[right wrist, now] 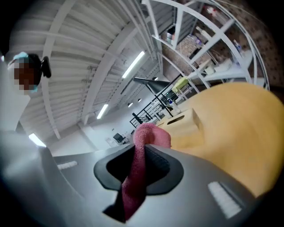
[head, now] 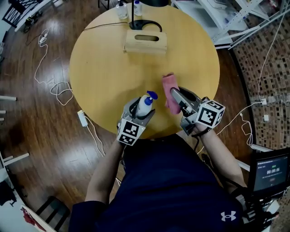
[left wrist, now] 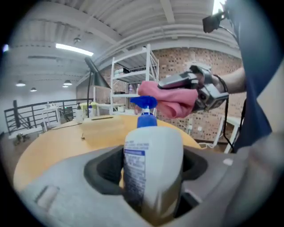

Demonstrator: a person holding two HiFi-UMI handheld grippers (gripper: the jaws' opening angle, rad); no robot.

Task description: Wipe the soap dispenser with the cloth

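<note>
The soap dispenser (head: 145, 104), a white bottle with a blue pump, is held above the near edge of the round wooden table (head: 104, 68). My left gripper (head: 143, 110) is shut on the bottle's body. In the left gripper view the bottle (left wrist: 153, 164) stands upright between the jaws of the left gripper (left wrist: 151, 181). A pink cloth (head: 170, 90) hangs bunched from my right gripper (head: 176, 99), just right of the pump. The right gripper view shows the cloth (right wrist: 141, 155) pinched in the right gripper (right wrist: 140, 166). The left gripper view has the cloth (left wrist: 175, 103) close behind the pump.
A wooden box with a slot (head: 146, 42) sits at the table's far side, with a black lamp base (head: 145, 25) and small bottles (head: 121, 10) behind it. Cables and a white adapter (head: 83, 118) lie on the floor at left. White shelving (head: 235, 18) stands at upper right.
</note>
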